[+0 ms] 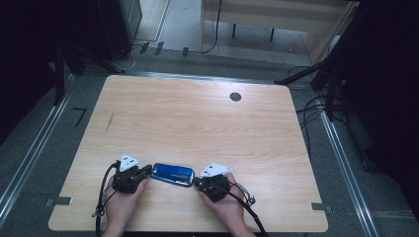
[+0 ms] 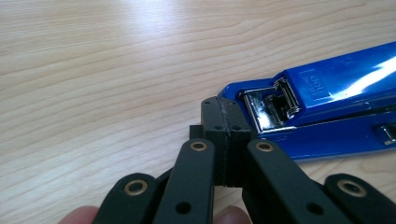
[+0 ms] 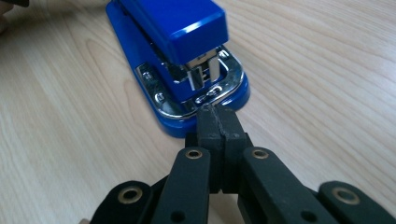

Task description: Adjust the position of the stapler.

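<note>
At table's near edge: left tongs (image 1: 146, 171) and right tongs (image 1: 196, 180) closed, empty, tips against stapler (image 1: 172, 174) ends.

High view: fixed above the person's side, looking forward and down, far enough back to take in the whole table (image 1: 197, 113) plus floor and cabling beyond. Left gripper view: low over the tabletop, very close, looking along its own closed jaws at the hinge end of the blue stapler (image 2: 327, 107). Right gripper view: same low, close setup from the opposite side, facing the stapler's front end. Shared: all three see the stapler and the wood around it; the two gripper views face each other along it.
</note>
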`<state>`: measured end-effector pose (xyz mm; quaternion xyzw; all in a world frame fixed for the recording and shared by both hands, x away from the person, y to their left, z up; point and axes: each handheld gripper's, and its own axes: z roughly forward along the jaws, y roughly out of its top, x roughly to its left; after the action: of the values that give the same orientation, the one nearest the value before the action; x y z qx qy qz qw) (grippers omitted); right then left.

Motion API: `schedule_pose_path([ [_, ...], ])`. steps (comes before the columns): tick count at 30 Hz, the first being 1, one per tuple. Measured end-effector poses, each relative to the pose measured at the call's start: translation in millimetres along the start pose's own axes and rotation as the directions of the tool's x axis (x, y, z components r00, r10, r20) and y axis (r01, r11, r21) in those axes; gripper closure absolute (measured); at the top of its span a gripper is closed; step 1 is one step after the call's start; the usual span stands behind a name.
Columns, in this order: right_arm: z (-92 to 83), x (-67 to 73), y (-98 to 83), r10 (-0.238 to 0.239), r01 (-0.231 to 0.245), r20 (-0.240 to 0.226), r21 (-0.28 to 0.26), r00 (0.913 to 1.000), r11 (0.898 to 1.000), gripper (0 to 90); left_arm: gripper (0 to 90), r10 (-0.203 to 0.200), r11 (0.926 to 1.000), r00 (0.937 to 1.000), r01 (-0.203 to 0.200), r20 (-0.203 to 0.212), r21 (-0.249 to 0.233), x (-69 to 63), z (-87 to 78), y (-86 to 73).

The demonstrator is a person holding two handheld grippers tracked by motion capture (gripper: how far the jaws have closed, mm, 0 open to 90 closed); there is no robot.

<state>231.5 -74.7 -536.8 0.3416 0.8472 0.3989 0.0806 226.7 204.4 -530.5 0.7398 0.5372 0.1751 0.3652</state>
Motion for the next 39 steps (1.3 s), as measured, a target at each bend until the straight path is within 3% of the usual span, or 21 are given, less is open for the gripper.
schedule_pose_path([
  [18, -25.2, -8.6, -20.8, 0.001, -0.001, 0.031, 0.013, 0.9995, 1.000, 90.0, 90.0, 0.068, 0.9977, 0.9973, -0.068, 0.029, -0.001, -33.4, 8.8, -0.6],
  [23, -30.0, -13.0, -27.2, 0.026, -0.026, 0.020, -0.009, 0.9995, 1.000, 90.0, 90.0, 0.078, 0.9969, 0.9955, -0.078, 0.054, 0.001, -32.9, 6.3, -1.5],
  [26, -37.6, -16.5, -27.8, 0.051, -0.050, 0.015, -0.046, 0.9986, 0.998, 90.0, 90.0, 0.073, 0.9972, 0.9952, -0.072, 0.065, -0.023, -35.2, -0.9, -5.8],
  [32, -47.6, -21.5, -25.7, 0.058, -0.057, 0.010, -0.094, 0.9982, 0.994, 90.0, 90.0, 0.116, 0.9913, 0.9886, -0.109, 0.096, -0.074, -52.4, -15.9, -15.5],
  [39, -47.5, -15.9, -19.9, 0.023, -0.024, -0.007, -0.126, 0.9997, 0.992, 90.0, 90.0, 0.156, 0.9843, 0.9773, -0.142, 0.143, -0.105, -70.6, -10.0, -17.4],
])
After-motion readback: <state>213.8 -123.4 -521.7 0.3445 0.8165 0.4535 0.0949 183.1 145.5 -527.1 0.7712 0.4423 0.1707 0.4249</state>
